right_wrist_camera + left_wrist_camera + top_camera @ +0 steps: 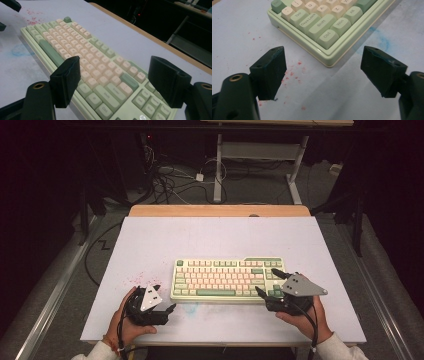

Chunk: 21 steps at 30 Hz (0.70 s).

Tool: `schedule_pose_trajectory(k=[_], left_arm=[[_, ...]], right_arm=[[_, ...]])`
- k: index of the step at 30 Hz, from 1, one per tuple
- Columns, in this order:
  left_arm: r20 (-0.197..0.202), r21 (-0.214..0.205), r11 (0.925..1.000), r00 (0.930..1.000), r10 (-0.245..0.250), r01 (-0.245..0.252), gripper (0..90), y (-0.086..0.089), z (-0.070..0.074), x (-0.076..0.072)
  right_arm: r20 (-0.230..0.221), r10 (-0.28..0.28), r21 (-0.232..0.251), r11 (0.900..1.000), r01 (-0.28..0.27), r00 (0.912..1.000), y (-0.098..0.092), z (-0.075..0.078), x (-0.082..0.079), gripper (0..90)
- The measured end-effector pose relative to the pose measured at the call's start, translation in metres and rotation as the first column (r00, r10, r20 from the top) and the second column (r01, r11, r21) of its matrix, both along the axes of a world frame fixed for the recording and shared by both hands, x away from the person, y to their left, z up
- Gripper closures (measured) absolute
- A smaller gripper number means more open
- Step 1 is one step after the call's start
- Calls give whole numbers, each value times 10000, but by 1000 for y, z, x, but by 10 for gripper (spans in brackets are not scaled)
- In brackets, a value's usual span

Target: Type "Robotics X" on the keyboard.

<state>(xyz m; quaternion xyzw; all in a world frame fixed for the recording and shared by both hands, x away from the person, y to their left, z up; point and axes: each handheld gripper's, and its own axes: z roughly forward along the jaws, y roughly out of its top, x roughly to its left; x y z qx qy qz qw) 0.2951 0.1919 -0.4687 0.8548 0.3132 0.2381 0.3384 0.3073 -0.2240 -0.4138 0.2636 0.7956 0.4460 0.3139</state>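
Open right hand-held gripper (269, 282) over keyboard's (227, 279) right end

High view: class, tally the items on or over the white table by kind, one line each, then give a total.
Pale green and cream mechanical keyboard: 1
Black handheld tongs, left and right: 2
Total: 3

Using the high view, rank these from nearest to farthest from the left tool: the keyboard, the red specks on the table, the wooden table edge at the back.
From the left tool:
1. Red specks, just ahead of it on the white top.
2. Keyboard, to its right; its near-left corner is almost as close as the specks, so 1 and 2 are nearly tied.
3. Wooden table edge, far back.
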Motion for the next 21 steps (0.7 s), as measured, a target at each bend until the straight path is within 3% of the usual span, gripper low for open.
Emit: schedule_pose_trajectory(k=[8,12,14,21], left_arm=[[118,-177,9997,9998,142,-140,236,-3,7,0],[-105,-278,9996,9999,65,-68,380,-6,12,1],[-154,-521,9986,9998,-80,72,441,-9,16,2],[-418,-604,9952,9959,-797,771,777,-25,26,10]], right_arm=[[-63,-334,-211,9992,333,9994,-18,-13,-15,262],[-346,-438,-364,9984,426,9984,-24,-19,-21,261],[-363,-487,-442,9979,471,9982,-26,-20,-24,261],[-383,-643,-545,9966,621,9972,-33,-23,-33,260]])
